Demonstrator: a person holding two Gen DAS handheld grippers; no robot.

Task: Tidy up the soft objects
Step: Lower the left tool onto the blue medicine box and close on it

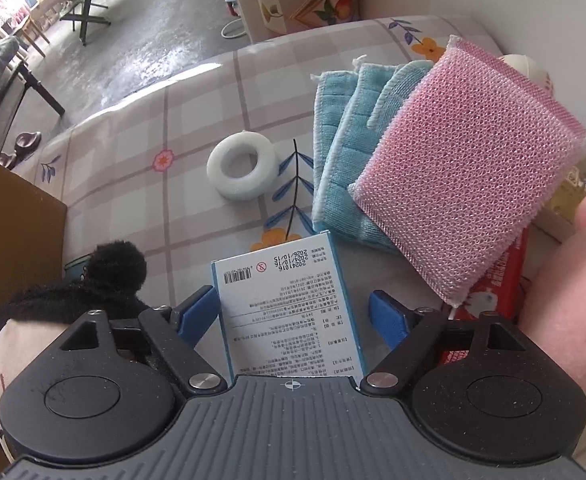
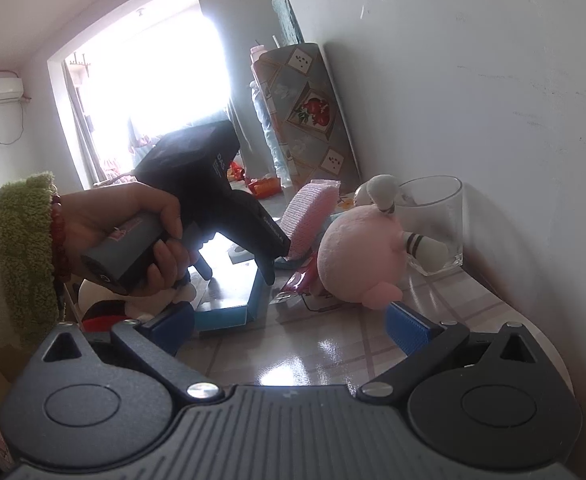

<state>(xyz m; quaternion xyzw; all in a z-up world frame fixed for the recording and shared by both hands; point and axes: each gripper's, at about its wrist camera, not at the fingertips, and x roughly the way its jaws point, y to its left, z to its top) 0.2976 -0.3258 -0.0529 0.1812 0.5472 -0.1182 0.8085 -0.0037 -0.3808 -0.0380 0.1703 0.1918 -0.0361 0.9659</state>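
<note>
A pink sponge (image 1: 469, 168) leans across folded blue cloths (image 1: 349, 136) near the far right of a bench (image 1: 141, 140) covered in a glossy checked, flowered cloth, close to the white wall. The left tool (image 1: 293, 312) has its blue fingers spread, gripping nothing, with a blue-and-white box (image 1: 289, 304) lying flat between them and a white ring (image 1: 241, 170) on open surface just beyond. A pink plush toy (image 2: 359, 256) sits against the wall corner beside a glass (image 2: 433, 220), with the bench's edge curving away to its right. The right tool (image 2: 293, 324) is likewise spread and empty over bare surface. A red packet (image 1: 493, 280) is mostly hidden under the sponge, and a black-furred toy (image 1: 105, 272) at the left is cut off by the tool's body. A hand (image 2: 133, 232) grips the left tool's handle; the bright window behind washes out detail.
</note>
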